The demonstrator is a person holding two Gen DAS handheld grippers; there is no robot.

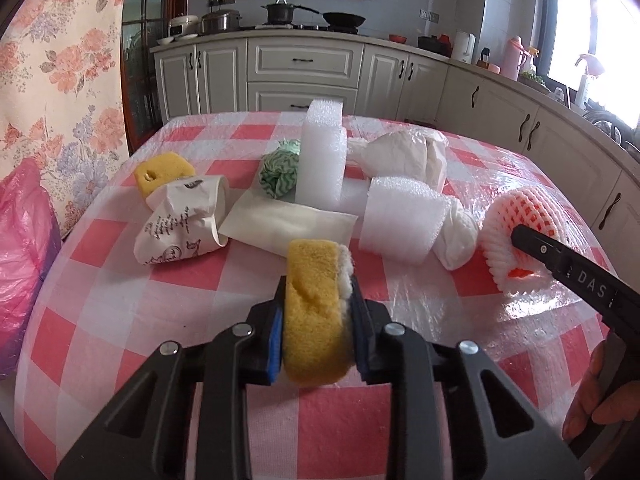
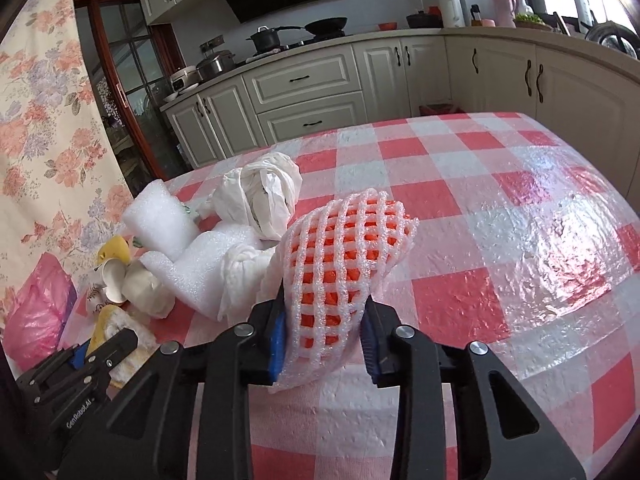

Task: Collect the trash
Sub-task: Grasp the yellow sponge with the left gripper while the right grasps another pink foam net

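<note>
Table: I see a table (image 1: 120,264) under a pink-and-white checked cloth with a crinkled clear plastic cover that glares in the window light
Left gripper: my left gripper (image 1: 318,320) has its blue pads pressed on a yellow sponge (image 1: 316,312) with a white fuzzy backing, at the near middle of the cloth
Right gripper: my right gripper (image 2: 324,332) is clamped on a white foam fruit net (image 2: 344,248) with orange showing through its mesh, resting on the cloth at the right of the pile
Remaining trash: beyond the sponge lie a crumpled paper cup (image 1: 180,220) with a second yellow sponge (image 1: 162,172) touching it behind, a flat cream paper (image 1: 288,220), a balled green-and-white cloth (image 1: 278,172), an upright white foam block (image 1: 324,152), a foam roll (image 1: 400,220) and a knotted white plastic bag (image 1: 404,156)
Bag: a pink plastic bag (image 1: 20,264) sits off the table's left edge
Room: cream kitchen cabinets (image 1: 304,68) run along the back and right walls, with pots and a black pan (image 1: 344,20) on the stove under a dark hood
Left wall: a floral curtain (image 1: 60,60) hangs beside a wood-framed glass door (image 2: 116,92)
Light: a bright window (image 1: 600,28) stands at far right
</note>
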